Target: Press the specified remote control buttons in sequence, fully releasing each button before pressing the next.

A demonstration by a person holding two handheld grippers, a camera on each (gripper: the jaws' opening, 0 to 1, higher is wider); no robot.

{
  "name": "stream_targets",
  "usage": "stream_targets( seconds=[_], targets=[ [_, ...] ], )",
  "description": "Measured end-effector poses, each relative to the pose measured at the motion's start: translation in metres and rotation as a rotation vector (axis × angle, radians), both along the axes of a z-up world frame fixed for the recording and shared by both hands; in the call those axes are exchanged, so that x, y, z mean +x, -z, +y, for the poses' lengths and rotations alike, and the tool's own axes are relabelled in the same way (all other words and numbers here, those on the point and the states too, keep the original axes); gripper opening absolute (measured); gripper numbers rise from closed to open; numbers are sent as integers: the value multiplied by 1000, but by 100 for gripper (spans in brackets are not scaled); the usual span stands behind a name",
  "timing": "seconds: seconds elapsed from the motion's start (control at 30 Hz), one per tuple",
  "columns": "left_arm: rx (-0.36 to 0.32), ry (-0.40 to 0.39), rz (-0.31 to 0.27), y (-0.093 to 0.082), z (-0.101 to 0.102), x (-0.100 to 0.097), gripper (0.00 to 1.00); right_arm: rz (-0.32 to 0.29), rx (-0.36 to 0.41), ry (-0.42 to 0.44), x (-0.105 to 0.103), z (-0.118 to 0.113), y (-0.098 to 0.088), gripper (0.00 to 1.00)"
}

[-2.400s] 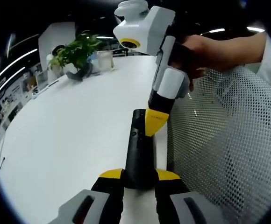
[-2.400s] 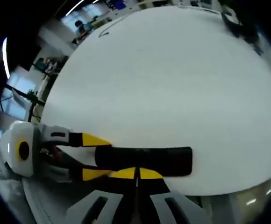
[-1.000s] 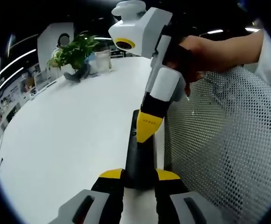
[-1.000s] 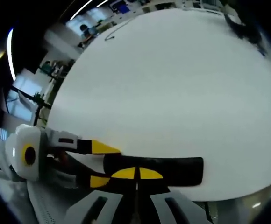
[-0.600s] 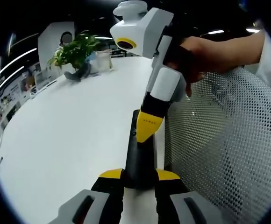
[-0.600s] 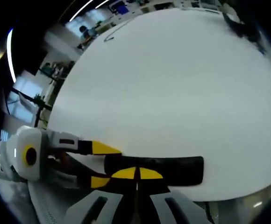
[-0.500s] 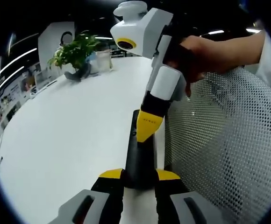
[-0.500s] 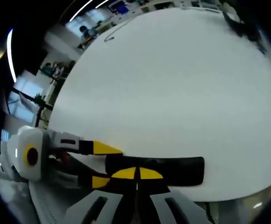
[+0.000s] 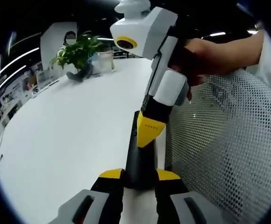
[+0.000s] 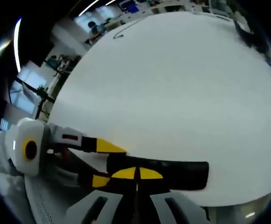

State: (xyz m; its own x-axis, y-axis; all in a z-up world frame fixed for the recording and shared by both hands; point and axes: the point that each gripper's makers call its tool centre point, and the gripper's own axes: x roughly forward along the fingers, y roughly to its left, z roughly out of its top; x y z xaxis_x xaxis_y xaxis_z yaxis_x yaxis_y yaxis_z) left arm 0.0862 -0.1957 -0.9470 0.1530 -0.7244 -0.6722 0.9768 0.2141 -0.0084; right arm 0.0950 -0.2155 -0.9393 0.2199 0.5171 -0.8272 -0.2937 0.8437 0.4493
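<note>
A: Position of the remote control (image 9: 139,154) to be noted first.

B: It is seen lying flat near the edge of the white table (image 9: 65,135), long axis running away from the left gripper (image 9: 139,174). Its near end is clamped between the yellow-tipped jaws of that gripper. A mesh chair back (image 9: 229,154) is seen just beside the table edge.

A: And the right gripper (image 9: 147,133)?

B: In the left gripper view it is held by a hand (image 9: 205,56) and angled down over the remote, jaws pressed together into one yellow point. The tip is set on the upper face of the remote, about midway along. Actual button contact cannot be told; the buttons are too dark to be made out.

A: Confirmed from the other side?

B: In the right gripper view the right gripper (image 10: 136,173) is seen with its tips closed edge to edge and nothing between them, laid over the remote control (image 10: 173,172). The left gripper (image 10: 100,161) is seen at the remote's end, one jaw on either side of it.

A: Progress?

B: A press is judged to be under way or just about to be made. How many buttons of the sequence have been completed cannot be read. No display or indicator is visible, so the final state is unverified. The release and any further presses are taken as outstanding.

A: Other items?

B: A potted plant (image 9: 77,53) is noted at the far end of the table, well apart from the work.
</note>
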Motion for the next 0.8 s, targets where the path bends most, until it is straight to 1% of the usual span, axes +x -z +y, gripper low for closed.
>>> stream_targets(
  seconds=[0.1,0.17,0.23,0.4,0.5,0.63,0.73,0.77,0.8],
  targets=[
    [4,-15,1,0,-1,0,25,-27,-21,-31,-1,1,0,0],
    [3,-23,0,0,-2,1,25,-64,-64,-82,-1,1,1,0],
    [6,-29,1,0,-3,1,25,-90,-98,-116,-1,2,0,0],
    [16,-27,4,1,-3,1,25,-69,-119,-109,1,2,2,0],
    [22,-28,5,1,-3,1,25,-62,-115,-106,0,1,2,0],
    [30,-21,6,1,-3,1,25,-86,-94,-96,-1,0,1,0],
    [35,-14,7,1,-4,2,25,-78,-64,-81,0,0,1,0],
    [35,-16,9,1,-4,2,25,-67,-44,-57,0,0,0,0],
    [35,-16,9,1,-4,2,25,-65,-38,-53,1,-1,0,0]
  ],
)
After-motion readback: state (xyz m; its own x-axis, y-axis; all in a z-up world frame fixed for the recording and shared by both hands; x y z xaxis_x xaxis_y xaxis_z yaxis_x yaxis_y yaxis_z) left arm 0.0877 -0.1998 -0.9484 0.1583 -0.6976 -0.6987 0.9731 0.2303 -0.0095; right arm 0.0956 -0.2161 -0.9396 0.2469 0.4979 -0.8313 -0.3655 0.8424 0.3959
